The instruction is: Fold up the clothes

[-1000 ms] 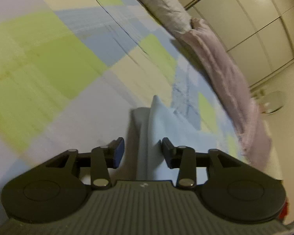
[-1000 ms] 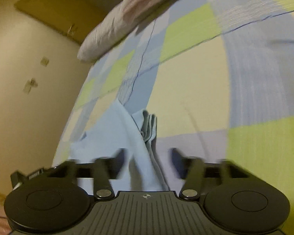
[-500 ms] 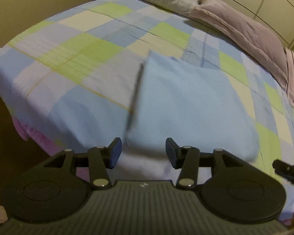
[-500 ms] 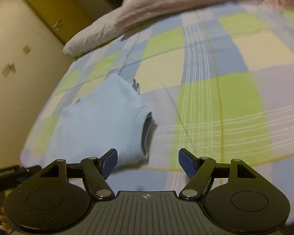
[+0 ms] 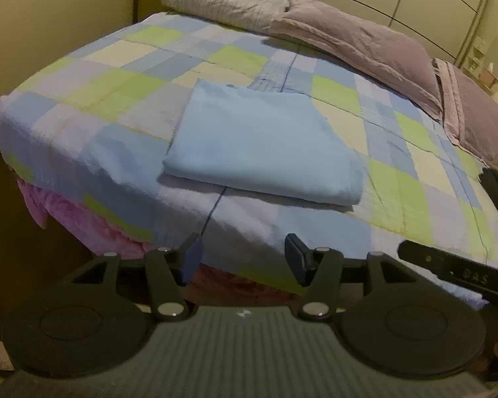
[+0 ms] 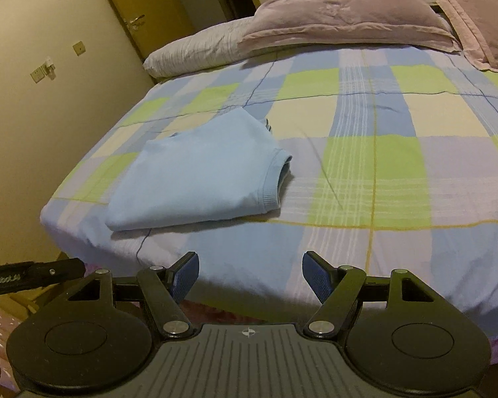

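A light blue garment (image 5: 262,146) lies folded into a flat rectangle on the checked bed cover, near the bed's front edge. It also shows in the right wrist view (image 6: 199,172), with its ribbed hem facing right. My left gripper (image 5: 245,260) is open and empty, held off the bed in front of its edge. My right gripper (image 6: 249,278) is open and empty, also back from the bed's edge. Neither gripper touches the garment.
The bed (image 5: 415,182) has a blue, green and cream checked cover. A white pillow (image 5: 222,3) and mauve pillows (image 5: 358,46) lie at the head. A pink blanket (image 5: 83,219) hangs below the cover. A door (image 6: 139,13) and wardrobe stand behind.
Both grippers have let go of the garment and pulled back from close over the bed to beyond its front edge. The garment now lies folded flat.
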`<state>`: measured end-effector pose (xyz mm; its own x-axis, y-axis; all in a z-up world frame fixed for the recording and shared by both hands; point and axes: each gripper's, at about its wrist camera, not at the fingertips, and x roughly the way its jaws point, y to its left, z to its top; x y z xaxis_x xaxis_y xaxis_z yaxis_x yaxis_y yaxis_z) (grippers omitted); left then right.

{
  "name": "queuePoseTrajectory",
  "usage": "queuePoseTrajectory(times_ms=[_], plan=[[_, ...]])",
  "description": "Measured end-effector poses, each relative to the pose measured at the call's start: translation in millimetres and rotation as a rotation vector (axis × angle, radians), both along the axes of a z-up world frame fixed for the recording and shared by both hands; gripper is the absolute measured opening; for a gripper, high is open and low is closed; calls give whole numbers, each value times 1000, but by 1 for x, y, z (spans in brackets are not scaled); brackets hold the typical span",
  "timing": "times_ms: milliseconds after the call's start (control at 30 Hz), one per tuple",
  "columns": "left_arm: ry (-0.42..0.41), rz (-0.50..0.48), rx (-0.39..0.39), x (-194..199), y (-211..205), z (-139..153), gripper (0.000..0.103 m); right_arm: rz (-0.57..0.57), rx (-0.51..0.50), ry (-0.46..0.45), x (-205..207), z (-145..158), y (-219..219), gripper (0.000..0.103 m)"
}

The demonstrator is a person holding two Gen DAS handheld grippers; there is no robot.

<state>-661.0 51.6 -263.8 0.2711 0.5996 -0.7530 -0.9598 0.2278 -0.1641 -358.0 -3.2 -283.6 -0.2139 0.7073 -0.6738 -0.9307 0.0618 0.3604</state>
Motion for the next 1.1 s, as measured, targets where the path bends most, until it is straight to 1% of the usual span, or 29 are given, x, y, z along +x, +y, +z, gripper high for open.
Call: queuePoseTrajectory(times_ms=[200, 300, 333, 400, 433, 500, 533, 567, 667, 767, 900, 1033, 1100], plan=[[2, -19, 22, 8, 3, 2, 51, -2, 16, -24, 2, 5, 1, 72], [-76, -30, 7, -3, 21, -3, 52, 0, 22, -3, 7, 2, 4, 72], [-102, -33, 2, -7, 27, -5, 52, 3, 23, 18, 11, 0, 6, 72], [-156, -40, -9, -15, 39, -9, 60, 1, 21, 138, 27, -11, 14, 72], [-219, -24, -29, -26, 49, -14, 60, -1, 21, 203, 35, -16, 18, 72], [-315, 24, -65, -50, 73, -25, 60, -34, -3, 316, 55, -30, 31, 72], [-343, 48, -80, -60, 88, -31, 60, -53, -16, 370, 65, -37, 38, 72], [-370, 71, -94, -71, 104, -37, 60, -65, -28, 401, 73, -44, 48, 72], [-438, 106, -149, -90, 152, -58, 60, -86, -56, 454, 90, -62, 82, 72], [-499, 116, -203, -99, 199, -79, 60, -71, -57, 498, 98, -75, 118, 72], [-524, 102, -244, -100, 253, -101, 60, -52, -36, 524, 109, -84, 167, 72], [-576, 72, -301, -95, 284, -119, 60, -17, -51, 570, 121, -98, 217, 72], [-605, 54, -337, -93, 295, -124, 56, 51, -102, 615, 119, -108, 241, 72]])
